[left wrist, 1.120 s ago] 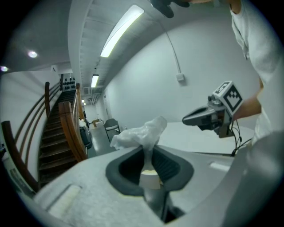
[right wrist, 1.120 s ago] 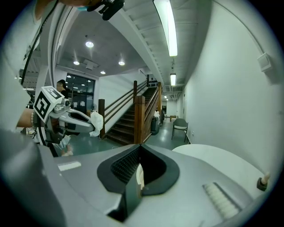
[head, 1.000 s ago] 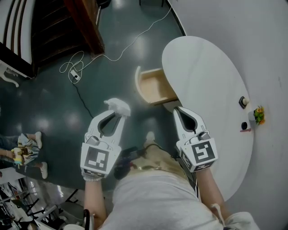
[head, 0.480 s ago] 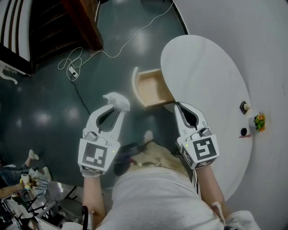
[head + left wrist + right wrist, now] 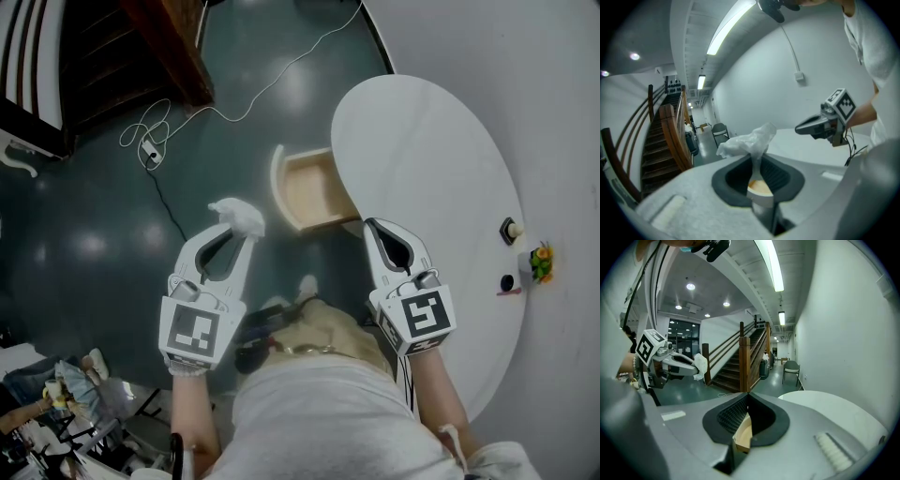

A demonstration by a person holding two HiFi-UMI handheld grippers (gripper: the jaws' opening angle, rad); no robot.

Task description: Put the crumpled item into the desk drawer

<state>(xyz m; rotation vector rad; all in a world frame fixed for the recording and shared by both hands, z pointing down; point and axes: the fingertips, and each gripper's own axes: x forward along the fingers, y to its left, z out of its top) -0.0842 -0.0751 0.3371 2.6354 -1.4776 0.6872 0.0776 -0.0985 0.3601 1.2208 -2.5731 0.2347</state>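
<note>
A crumpled white wad (image 5: 238, 216) sticks out of the tips of my left gripper (image 5: 228, 225), which is shut on it; the left gripper view shows the crumpled item (image 5: 749, 141) pinched between the jaws. The open wooden drawer (image 5: 314, 187) juts from the left side of the white oval desk (image 5: 441, 159), a little ahead and to the right of the wad. My right gripper (image 5: 377, 228) is shut and holds nothing, its tips over the desk's near edge just below the drawer. In the right gripper view the left gripper (image 5: 696, 366) with the wad is at the left.
A dark wooden staircase (image 5: 173, 47) stands at the far left, with a white cable and plug (image 5: 155, 150) trailing over the dark floor. Small items sit at the desk's right edge (image 5: 511, 230). A chair (image 5: 790, 369) stands by the wall. Someone's feet (image 5: 89, 366) show at lower left.
The left gripper with the wad has shifted slightly left and up in the head view. The right gripper has hardly moved. The person at lower left moved.
</note>
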